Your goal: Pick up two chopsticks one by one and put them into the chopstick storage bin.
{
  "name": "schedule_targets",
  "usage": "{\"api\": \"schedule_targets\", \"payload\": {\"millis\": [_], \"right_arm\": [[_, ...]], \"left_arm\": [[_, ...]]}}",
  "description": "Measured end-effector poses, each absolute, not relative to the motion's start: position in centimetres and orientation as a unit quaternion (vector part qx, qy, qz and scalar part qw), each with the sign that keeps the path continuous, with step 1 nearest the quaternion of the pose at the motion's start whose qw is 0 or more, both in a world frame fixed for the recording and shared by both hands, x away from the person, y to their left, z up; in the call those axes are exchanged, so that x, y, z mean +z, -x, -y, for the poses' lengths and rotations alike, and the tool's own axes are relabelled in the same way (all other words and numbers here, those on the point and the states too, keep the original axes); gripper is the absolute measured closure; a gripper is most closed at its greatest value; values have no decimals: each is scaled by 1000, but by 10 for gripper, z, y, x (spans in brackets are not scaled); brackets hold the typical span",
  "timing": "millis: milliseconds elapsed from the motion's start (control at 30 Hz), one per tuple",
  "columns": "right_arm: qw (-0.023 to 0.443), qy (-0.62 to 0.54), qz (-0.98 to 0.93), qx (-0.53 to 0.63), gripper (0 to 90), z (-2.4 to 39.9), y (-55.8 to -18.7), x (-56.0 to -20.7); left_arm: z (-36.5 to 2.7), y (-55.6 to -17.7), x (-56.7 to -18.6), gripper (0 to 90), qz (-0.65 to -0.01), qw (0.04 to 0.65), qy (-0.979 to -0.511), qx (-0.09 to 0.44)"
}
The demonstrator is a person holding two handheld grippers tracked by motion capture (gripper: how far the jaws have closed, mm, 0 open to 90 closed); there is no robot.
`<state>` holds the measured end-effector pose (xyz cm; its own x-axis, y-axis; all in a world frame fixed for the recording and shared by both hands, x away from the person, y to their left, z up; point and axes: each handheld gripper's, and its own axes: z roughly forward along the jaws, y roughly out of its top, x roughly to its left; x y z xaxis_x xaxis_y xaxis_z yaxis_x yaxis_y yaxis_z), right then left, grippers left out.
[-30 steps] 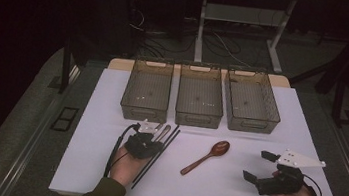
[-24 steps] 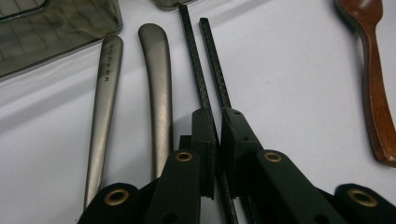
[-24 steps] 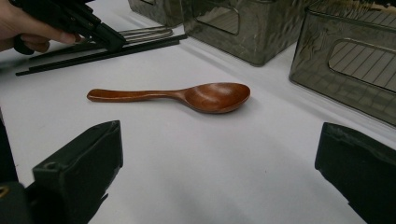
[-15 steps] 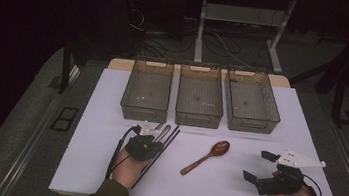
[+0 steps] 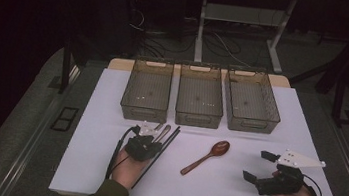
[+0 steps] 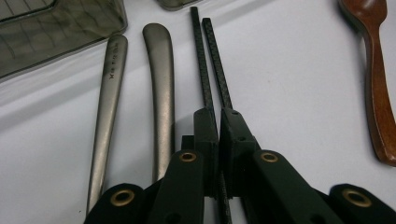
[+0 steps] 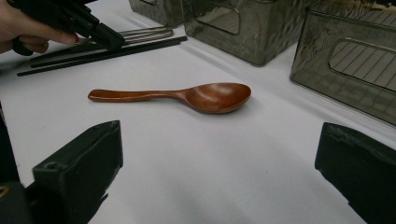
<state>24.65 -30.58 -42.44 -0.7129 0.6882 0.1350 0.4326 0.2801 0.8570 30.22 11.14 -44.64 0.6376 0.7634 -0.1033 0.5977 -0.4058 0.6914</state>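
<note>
My left gripper (image 5: 153, 140) lies on the white tabletop (image 5: 231, 190), shut on a pair of black chopsticks (image 5: 170, 138). In the left gripper view the two sticks (image 6: 210, 60) run out from between the closed jaws (image 6: 219, 116). Two metal utensil handles (image 6: 161, 79) lie just to their left. A brown wooden spoon (image 5: 205, 157) rests on the table between the hands. My right gripper (image 5: 258, 166) sits at the front right, open, its jaws (image 7: 217, 177) wide apart around nothing, facing the spoon (image 7: 187, 97).
Three see-through plastic bins (image 5: 147, 89) (image 5: 200, 95) (image 5: 253, 100) stand side by side behind the utensils. The nearest bin wall (image 6: 56, 32) is close beyond the metal handles. Dark floor and cables surround the table.
</note>
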Motion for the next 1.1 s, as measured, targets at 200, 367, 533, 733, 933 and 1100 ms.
{"api": "schedule_targets", "payload": {"millis": [200,367,533,733,933,1100], "right_arm": [[132,-354,-789,484,3,306,-246,-424],[132,-354,-789,484,3,306,-247,-424],[132,-355,-789,484,3,306,-246,-424],[131,-354,-789,484,3,306,-246,-424],[131,-354,-789,484,3,306,-246,-424],[131,-355,-788,486,3,306,-246,-424]], "left_arm": [[-112,-302,-445,855,-414,358,-829,114],[-111,-301,-444,856,-412,361,-829,114],[-111,-302,-444,855,-409,360,-831,113],[-110,-301,-448,849,-403,358,-834,116],[-109,-297,-450,852,-397,361,-834,130],[-108,-296,-449,856,-392,358,-836,140]]}}
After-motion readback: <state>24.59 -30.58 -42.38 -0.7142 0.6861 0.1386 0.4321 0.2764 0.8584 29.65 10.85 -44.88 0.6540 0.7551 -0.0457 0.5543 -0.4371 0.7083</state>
